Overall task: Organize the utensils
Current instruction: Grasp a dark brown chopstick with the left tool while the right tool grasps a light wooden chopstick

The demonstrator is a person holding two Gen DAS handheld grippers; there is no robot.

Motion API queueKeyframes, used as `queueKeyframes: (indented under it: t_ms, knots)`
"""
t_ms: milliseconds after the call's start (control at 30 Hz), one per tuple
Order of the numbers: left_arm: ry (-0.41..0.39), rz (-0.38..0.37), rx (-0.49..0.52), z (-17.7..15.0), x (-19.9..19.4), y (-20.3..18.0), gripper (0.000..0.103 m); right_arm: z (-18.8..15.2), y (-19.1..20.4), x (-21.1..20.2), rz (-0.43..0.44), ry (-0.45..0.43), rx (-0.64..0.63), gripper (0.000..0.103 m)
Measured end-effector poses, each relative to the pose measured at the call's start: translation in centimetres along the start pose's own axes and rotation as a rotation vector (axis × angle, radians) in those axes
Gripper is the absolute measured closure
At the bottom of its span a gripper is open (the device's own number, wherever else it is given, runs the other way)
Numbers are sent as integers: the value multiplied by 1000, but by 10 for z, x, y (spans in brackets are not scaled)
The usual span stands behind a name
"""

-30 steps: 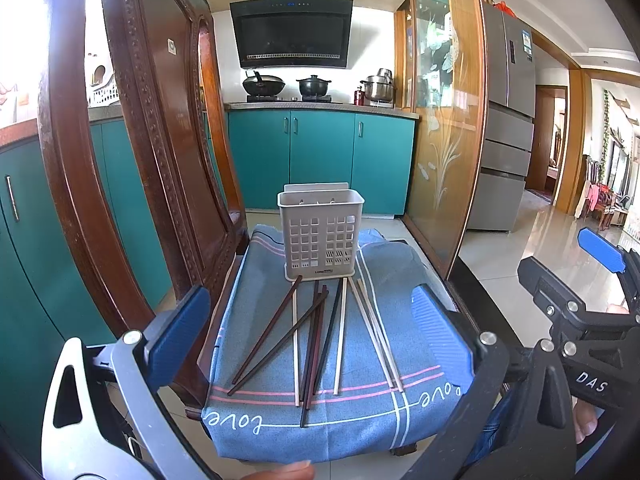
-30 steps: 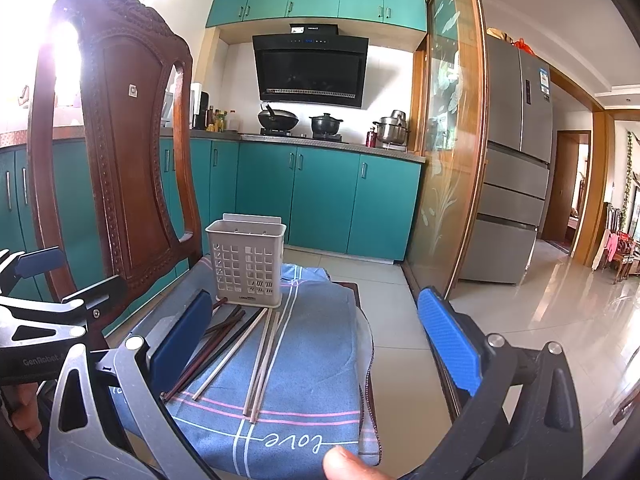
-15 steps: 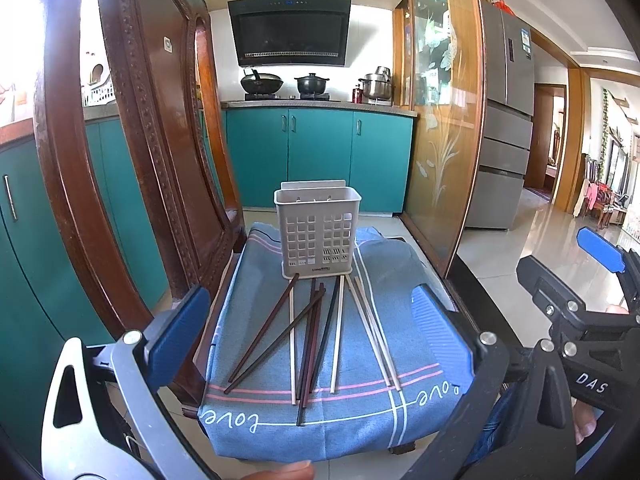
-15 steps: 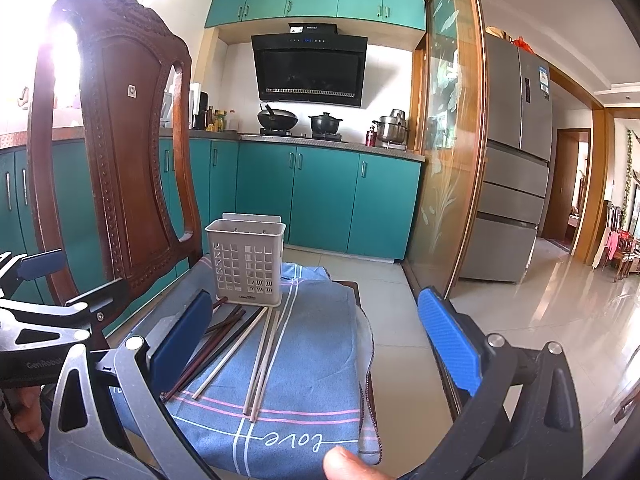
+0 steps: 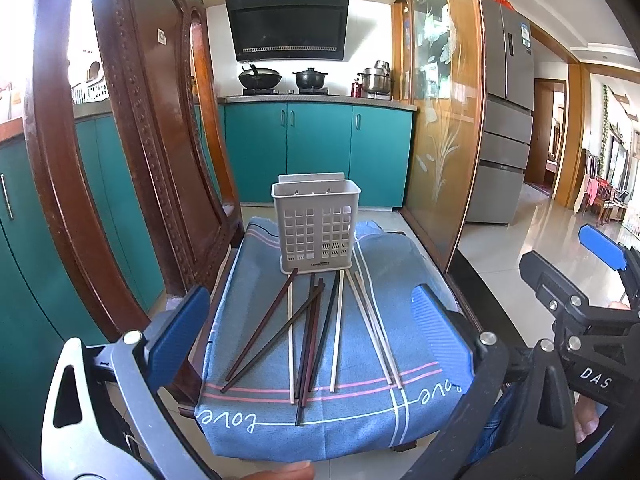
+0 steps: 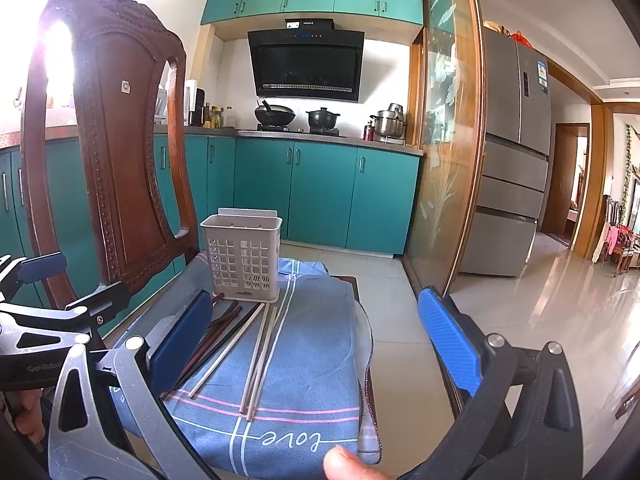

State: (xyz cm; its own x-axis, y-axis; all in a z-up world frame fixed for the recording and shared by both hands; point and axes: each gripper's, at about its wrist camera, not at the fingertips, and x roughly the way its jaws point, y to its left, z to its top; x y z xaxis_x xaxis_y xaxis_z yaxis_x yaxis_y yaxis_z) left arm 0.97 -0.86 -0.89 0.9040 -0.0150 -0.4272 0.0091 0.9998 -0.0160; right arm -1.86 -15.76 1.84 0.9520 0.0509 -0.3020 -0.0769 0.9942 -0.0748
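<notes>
A grey perforated utensil holder (image 5: 316,226) stands upright at the far end of a blue cloth (image 5: 372,416) on a chair seat. It also shows in the right wrist view (image 6: 242,260). Several chopsticks, dark (image 5: 310,336) and pale (image 5: 338,330), lie loose on the cloth in front of it. My left gripper (image 5: 310,334) is open and empty, hovering over the near end of the chopsticks. My right gripper (image 6: 316,340) is open and empty, to the right of the chopsticks (image 6: 258,356), above the cloth (image 6: 316,372).
The carved wooden chair back (image 5: 132,148) rises close on the left. A glass sliding door (image 5: 444,128) stands on the right. Teal cabinets (image 5: 320,152) and a stove with pots are behind. Tiled floor (image 6: 532,312) lies to the right.
The left wrist view shifted slightly, with the holder and chopsticks drifting a little left and up. Both grippers stay open. The right gripper has barely moved.
</notes>
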Motion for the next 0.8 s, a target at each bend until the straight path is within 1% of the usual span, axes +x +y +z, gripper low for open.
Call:
queueKeyframes:
  t_ms: [300, 400, 500, 567, 667, 700, 733, 767, 800]
  knots:
    - [35, 0, 12, -3, 17, -2, 3, -2, -3, 14, -3, 18, 3, 3]
    - [57, 7, 32, -4, 29, -5, 3, -3, -3, 25, -26, 40, -7, 3]
    - [103, 35, 68, -2, 47, -7, 3, -7, -3, 51, -80, 137, -66, 3]
    - [126, 33, 91, 0, 60, -9, 3, -13, -5, 73, -118, 199, -111, 3]
    - [164, 3, 124, 6, 85, -9, 4, -26, -17, 109, -108, 295, -127, 3]
    - [186, -16, 140, 8, 97, -9, 10, -28, -20, 121, -96, 320, -125, 3]
    - [202, -29, 152, 9, 107, -9, 16, -31, -23, 132, -71, 349, -116, 6]
    - [231, -48, 170, 10, 123, -9, 32, -32, -27, 147, -25, 392, -88, 11]
    - [261, -64, 182, 12, 138, -8, 45, -32, -29, 160, 28, 432, -53, 25]
